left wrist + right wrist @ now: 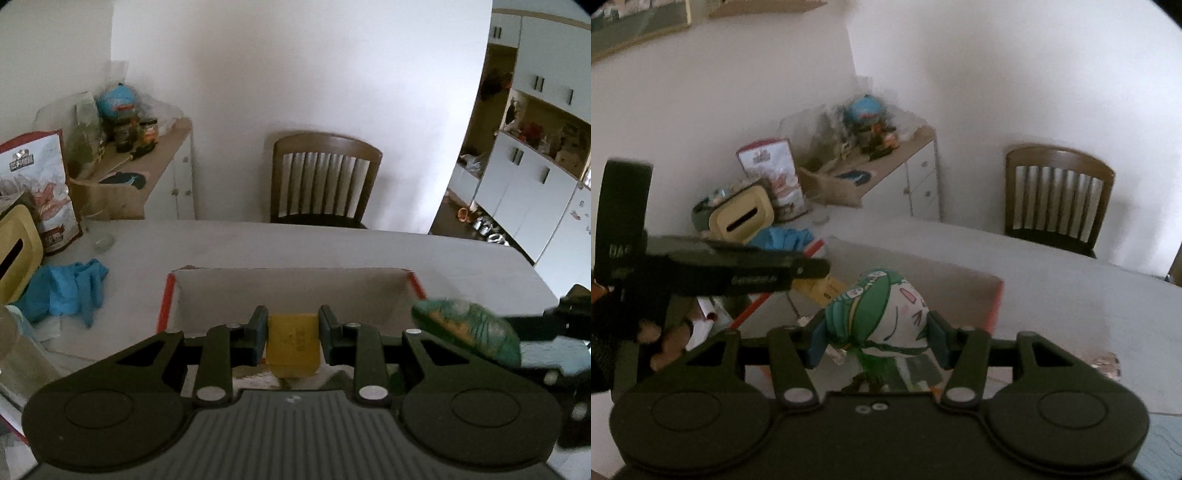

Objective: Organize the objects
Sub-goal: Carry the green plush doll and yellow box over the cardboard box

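A yellow block [293, 343] sits clamped in the left gripper [293, 338] above the open box [295, 291] on the bench [332, 243]. The right gripper [877, 338] is clamped on a green-and-white plush [886, 310] just beside it, over the box's right side.

left gripper [292, 334] jaws clamped on a load | right gripper [875, 338] jaws clamped on a load

The left gripper [292, 334] has black fingers clamped on a plain mustard-yellow packet [293, 341]. The right gripper [874, 332], also black, pinches a plush toy [886, 310] with green stripes over a white cartoon face (pink cheeks, too). The box [166, 295] is red-edged with a pale grey inside, beside crumpled bright blue gloves [64, 291].
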The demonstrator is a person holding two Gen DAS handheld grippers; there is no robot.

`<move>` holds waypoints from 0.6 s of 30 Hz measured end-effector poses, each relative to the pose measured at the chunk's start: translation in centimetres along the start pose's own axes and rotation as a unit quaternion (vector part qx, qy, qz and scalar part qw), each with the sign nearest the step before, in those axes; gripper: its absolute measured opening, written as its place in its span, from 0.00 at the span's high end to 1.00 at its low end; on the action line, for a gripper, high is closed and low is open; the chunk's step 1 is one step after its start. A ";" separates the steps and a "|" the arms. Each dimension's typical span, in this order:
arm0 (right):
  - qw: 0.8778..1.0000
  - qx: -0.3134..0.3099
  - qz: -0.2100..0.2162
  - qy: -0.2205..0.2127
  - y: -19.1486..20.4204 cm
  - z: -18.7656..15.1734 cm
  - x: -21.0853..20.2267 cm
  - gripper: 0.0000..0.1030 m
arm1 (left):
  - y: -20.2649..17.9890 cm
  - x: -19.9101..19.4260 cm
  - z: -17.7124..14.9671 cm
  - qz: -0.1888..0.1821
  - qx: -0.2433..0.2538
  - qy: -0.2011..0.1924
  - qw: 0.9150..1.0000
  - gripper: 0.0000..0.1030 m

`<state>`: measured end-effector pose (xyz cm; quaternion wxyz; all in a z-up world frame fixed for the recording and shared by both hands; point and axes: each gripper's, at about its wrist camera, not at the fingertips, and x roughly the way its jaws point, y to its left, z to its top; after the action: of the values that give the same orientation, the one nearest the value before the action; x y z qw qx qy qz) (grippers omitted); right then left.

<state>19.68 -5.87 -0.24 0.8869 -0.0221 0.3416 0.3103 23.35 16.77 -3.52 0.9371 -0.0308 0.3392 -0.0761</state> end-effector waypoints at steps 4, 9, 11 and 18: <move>1.000 -0.006 0.002 0.027 0.8 -0.5 2.9 0.48 | 1.2 2.0 0.0 0.000 0.004 0.011 1.000 0.73; 0.997 -0.017 0.000 0.070 1.5 -1.6 6.3 0.48 | 1.6 4.1 0.0 -0.013 0.004 0.025 1.000 0.73; 0.996 -0.019 -0.004 0.084 1.6 -2.3 7.3 0.48 | 1.7 4.8 0.0 -0.019 0.001 0.027 0.999 0.73; 0.993 -0.012 -0.009 0.119 1.4 -4.1 9.5 0.47 | 2.5 7.5 0.0 -0.029 -0.017 0.046 0.998 0.73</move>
<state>21.89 -0.71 -9.01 0.8422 -0.0728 0.4412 0.3012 29.35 17.98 -8.56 0.9172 -0.0534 0.3823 -0.0985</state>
